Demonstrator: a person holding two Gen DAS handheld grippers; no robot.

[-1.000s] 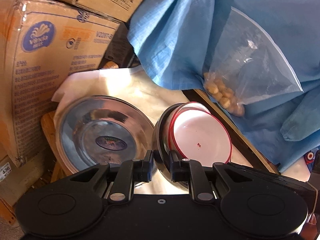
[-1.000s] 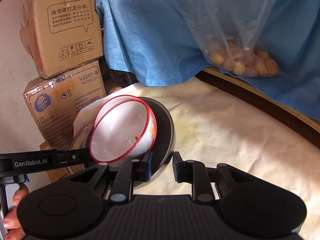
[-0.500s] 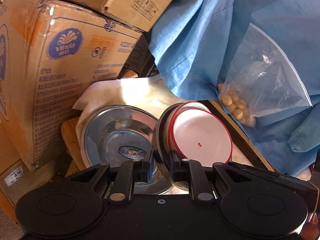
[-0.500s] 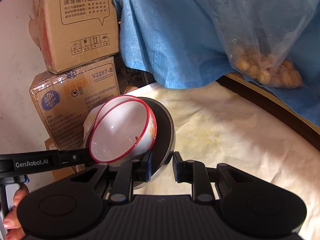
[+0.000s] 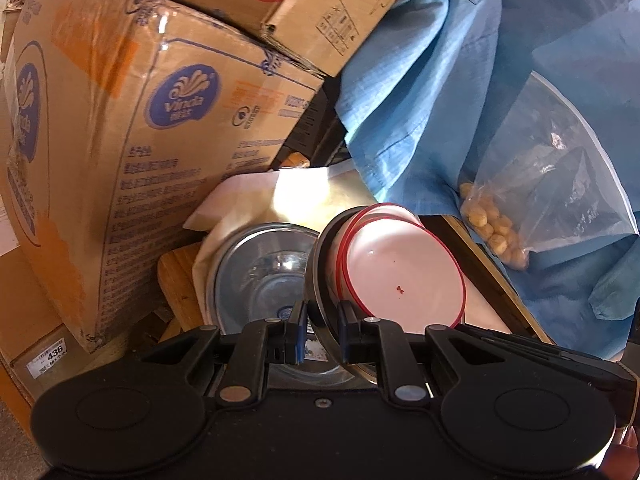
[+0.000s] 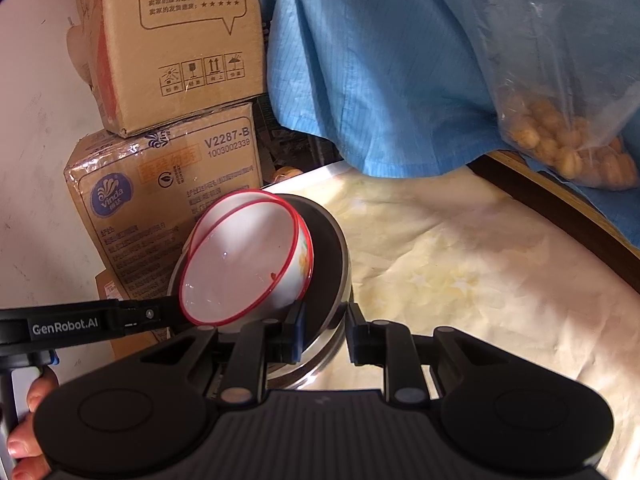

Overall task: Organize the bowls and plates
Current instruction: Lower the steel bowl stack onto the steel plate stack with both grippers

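Left black two-finger gripper (image 5: 322, 330), clamped on the rim of a tilted stainless-steel bowl (image 5: 320, 320), rim edge passing between the two fingers. Right black two-finger gripper (image 6: 324, 334), fingers set either side of the same steel bowl's (image 6: 332, 280) rim at its lower edge; left pad against the dark inner wall, right pad just clear of the outer wall, so grip not firmly established.

Two white bowls with red rims (image 5: 400, 276), nested one inside the other and resting inside the steel bowl, tipped toward the left-wrist camera; in the right-wrist view, same pair (image 6: 244, 260) lying above and left of the right fingers, touching the steel bowl's inner wall.

One further wide stainless-steel bowl (image 5: 256, 276), upright on the cream cloth (image 6: 460, 280) just left of the held stack, partly hidden behind it.

Behind: two stacked cardboard boxes (image 6: 168, 128), one blue fabric sheet (image 6: 380, 60) draped over the table's wooden edge (image 6: 560, 200), one clear plastic bag of small tan round pieces (image 5: 540, 200).

Count: steel bowls, two; red-rimmed bowls, two.
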